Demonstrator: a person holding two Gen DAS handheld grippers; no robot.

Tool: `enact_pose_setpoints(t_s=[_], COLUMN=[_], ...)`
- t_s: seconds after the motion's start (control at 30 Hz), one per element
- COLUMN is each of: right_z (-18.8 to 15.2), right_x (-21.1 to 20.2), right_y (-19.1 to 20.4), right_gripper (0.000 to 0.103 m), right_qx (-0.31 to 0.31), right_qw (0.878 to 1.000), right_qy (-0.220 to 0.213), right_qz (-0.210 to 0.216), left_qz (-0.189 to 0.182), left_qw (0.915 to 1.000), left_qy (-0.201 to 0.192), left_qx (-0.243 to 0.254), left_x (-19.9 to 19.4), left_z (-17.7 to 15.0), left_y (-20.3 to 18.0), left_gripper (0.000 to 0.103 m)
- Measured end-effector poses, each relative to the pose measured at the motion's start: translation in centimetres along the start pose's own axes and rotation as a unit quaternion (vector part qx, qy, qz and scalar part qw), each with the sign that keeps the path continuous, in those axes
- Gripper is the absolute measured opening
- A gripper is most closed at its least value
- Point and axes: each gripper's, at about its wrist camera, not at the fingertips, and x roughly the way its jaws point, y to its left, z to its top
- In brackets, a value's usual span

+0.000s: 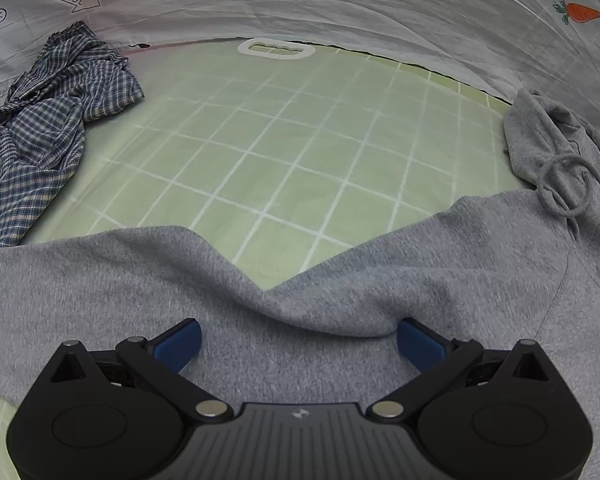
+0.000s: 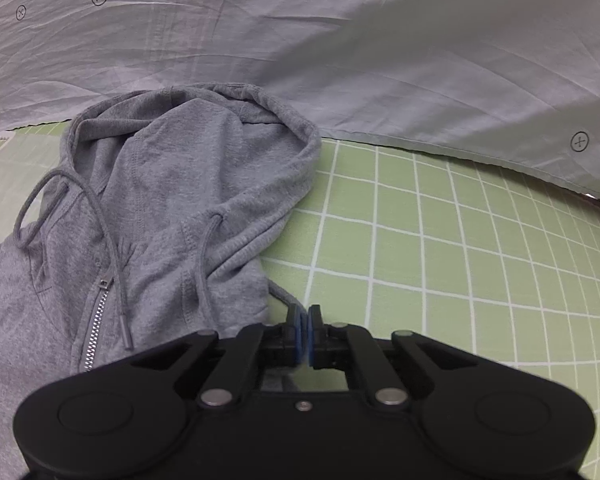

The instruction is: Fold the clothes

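A grey zip hoodie lies on a green grid mat. In the left wrist view its body spreads under my left gripper, whose blue pads stand wide apart just above the cloth with nothing pinched. In the right wrist view the hood, drawstrings and zipper lie to the left. My right gripper has its pads pressed together at the hoodie's right edge, where a thin fold of grey cloth runs up into them.
A crumpled blue plaid shirt lies on the mat's far left. A wrinkled pale sheet with printed marks and a carrot surrounds the mat. A white handle cut-out marks the mat's far edge. Bare mat lies right of the hoodie.
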Motion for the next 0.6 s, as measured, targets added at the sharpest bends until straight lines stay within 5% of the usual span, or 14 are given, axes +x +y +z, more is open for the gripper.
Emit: enact_pose_setpoints(t_s=[0.2, 0.27, 0.3, 0.33, 0.4, 0.6], right_z=[-0.7, -0.8, -0.8, -0.7, -0.4, 1.0], right_x=[-3.2, -3.5, -3.7, -3.6, -3.3, 0.7], right_y=[-2.3, -2.7, -2.9, -2.8, -2.5, -1.0], right_gripper=[0.003, 0.004, 0.012, 0.031, 0.043, 0.04], right_qx=[0.001, 0.001, 0.002, -0.004, -0.018, -0.059], right_qw=[0.994, 0.996, 0.996, 0.997, 0.998, 0.998], right_qy=[-0.002, -0.005, -0.008, -0.013, -0.025, -0.001], right_qz=[-0.105, -0.092, -0.084, -0.072, -0.048, 0.005], left_qz=[-0.004, -0.004, -0.003, -0.004, -0.004, -0.004], left_qw=[1.0, 1.0, 1.0, 1.0, 1.0, 1.0], left_qy=[-0.001, -0.001, -0.001, -0.001, 0.001, 0.001], left_qx=[0.006, 0.006, 0.006, 0.006, 0.006, 0.006], left_x=[0.0, 0.0, 0.0, 0.0, 0.0, 0.0], left_z=[0.1, 0.1, 0.1, 0.1, 0.1, 0.2], left_y=[0.1, 0.0, 0.0, 0.0, 0.0, 0.0], left_gripper=[0.103, 0.103, 0.103, 0.103, 0.103, 0.103])
